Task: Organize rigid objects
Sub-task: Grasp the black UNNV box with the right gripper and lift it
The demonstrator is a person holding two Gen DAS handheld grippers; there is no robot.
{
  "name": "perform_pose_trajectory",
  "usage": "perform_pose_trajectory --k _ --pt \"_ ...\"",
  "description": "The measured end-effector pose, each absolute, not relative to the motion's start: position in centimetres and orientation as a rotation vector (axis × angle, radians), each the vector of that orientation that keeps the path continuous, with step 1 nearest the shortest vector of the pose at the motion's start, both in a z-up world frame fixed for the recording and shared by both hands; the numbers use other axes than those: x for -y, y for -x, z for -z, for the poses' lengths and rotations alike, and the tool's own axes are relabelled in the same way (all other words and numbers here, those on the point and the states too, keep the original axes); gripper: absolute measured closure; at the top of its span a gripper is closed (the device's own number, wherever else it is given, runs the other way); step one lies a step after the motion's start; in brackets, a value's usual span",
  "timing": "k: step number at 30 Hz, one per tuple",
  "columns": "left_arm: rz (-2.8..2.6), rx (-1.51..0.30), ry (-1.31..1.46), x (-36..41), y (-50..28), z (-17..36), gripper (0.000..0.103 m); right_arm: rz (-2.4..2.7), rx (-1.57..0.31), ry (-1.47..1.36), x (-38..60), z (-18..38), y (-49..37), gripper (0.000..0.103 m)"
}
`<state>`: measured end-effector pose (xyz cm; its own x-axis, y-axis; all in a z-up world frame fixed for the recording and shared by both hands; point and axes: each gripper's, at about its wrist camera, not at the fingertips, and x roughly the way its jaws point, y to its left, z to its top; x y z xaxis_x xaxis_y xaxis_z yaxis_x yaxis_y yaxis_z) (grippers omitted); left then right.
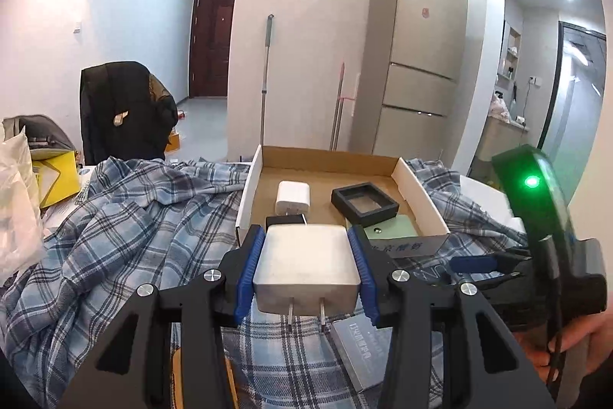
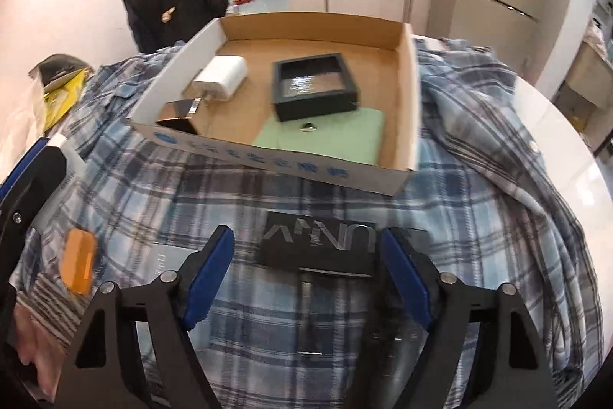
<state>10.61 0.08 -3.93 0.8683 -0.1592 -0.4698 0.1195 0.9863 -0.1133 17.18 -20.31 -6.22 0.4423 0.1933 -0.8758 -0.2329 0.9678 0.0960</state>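
Observation:
My left gripper (image 1: 307, 257) is shut on a white two-prong charger (image 1: 308, 265) and holds it above the plaid cloth, just in front of the cardboard tray (image 1: 417, 190). In the tray lie a white adapter (image 1: 290, 196), a black square frame box (image 1: 364, 204), a green flat case (image 1: 390, 227) and a small dark block (image 2: 177, 114). My right gripper (image 2: 308, 255) is open, its blue pads on either side of a black box with white letters (image 2: 320, 244) lying on the cloth. The tray (image 2: 276, 160) is beyond it.
A blue plaid cloth (image 1: 134, 236) covers a round white table (image 2: 567, 156). A grey lettered box (image 1: 362, 347) lies under my left gripper. An orange item (image 2: 78, 261) sits at the left. A chair with a black jacket (image 1: 122, 110), bags and a fridge (image 1: 417, 64) stand beyond.

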Motion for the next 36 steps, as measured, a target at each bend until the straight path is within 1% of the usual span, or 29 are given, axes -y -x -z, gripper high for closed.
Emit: perform_pose_trajectory --k 6,9,10,11,19,22,24,25,27,33,34,36 --pt "0.158 -0.493 0.058 0.4 -10.7 3.8 0.056 -0.18 -1.022 0.199 18.2 7.3 -16.7 0.024" --pt "0.171 -0.49 0.076 0.1 -10.6 3.8 0.056 -0.208 -1.026 0.198 17.7 7.0 -16.2 0.025" --pt "0.171 -0.491 0.079 0.1 -10.7 3.8 0.056 -0.216 -1.034 0.196 17.5 6.8 -16.0 0.029" --pt "0.171 -0.491 0.08 0.1 -10.7 3.8 0.056 -0.233 -1.043 0.188 17.3 6.6 -15.9 0.031" --pt "0.157 -0.488 0.064 0.0 -10.8 3.8 0.056 -0.219 -1.081 0.221 16.1 6.7 -16.6 0.032" --pt "0.16 -0.489 0.063 0.1 -10.7 3.8 0.056 -0.212 -1.092 0.231 15.9 6.7 -16.7 0.038" --pt "0.162 -0.495 0.065 0.0 -10.8 3.8 0.056 -0.213 -1.104 0.259 15.7 6.6 -16.7 0.041" --pt "0.162 -0.501 0.067 0.0 -10.9 3.9 0.056 -0.21 -1.108 0.273 15.6 6.6 -16.6 0.046" --pt "0.164 -0.501 0.073 -0.1 -10.8 3.9 0.056 -0.207 -1.118 0.284 15.6 6.5 -16.7 0.051" --pt "0.142 -0.501 0.098 -0.5 -10.8 3.8 0.056 -0.207 -1.088 0.264 16.0 6.6 -16.8 0.051" --pt "0.139 -0.507 0.104 -0.6 -10.9 3.9 0.056 -0.189 -1.082 0.276 16.1 6.8 -16.8 0.046" --pt "0.133 -0.514 0.114 -0.8 -11.0 4.0 0.056 -0.145 -1.07 0.288 16.4 7.1 -16.9 0.042"
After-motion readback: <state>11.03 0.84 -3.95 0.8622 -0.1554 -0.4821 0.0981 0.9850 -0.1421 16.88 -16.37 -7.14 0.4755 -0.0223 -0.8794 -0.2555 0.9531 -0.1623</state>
